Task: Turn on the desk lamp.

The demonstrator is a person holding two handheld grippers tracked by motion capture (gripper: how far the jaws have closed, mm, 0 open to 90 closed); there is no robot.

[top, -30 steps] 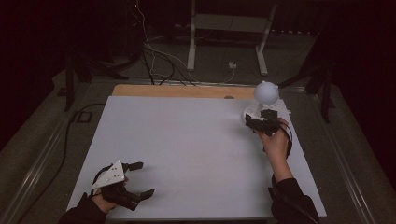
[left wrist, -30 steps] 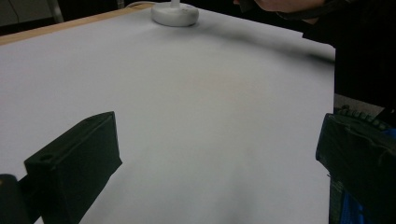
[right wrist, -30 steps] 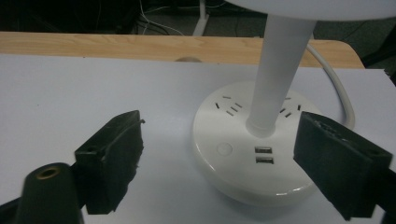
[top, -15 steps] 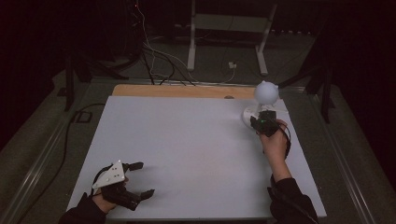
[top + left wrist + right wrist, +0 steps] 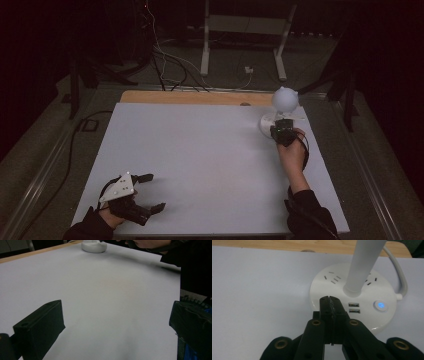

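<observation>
A white desk lamp with a round globe head [image 5: 285,99] stands at the table's far right on a round white base [image 5: 352,302] that carries socket slots, two USB ports and a lit blue button [image 5: 380,305]. My right gripper [image 5: 329,299] is shut with nothing in it, its tips over the base's near left edge, just left of the USB ports; in the high view it [image 5: 281,131] sits right at the base. My left gripper [image 5: 150,192] rests open near the table's front left corner, and its black fingers [image 5: 41,326] stand wide apart over bare table.
The white table top [image 5: 200,160] has a wooden strip [image 5: 190,97] along its far edge. A white cord [image 5: 399,277] leaves the lamp base to the right. Cables and a stand's legs [image 5: 240,45] lie on the dark floor behind the table.
My right gripper has edged slightly toward the lamp base. The left gripper has stayed where it was.
</observation>
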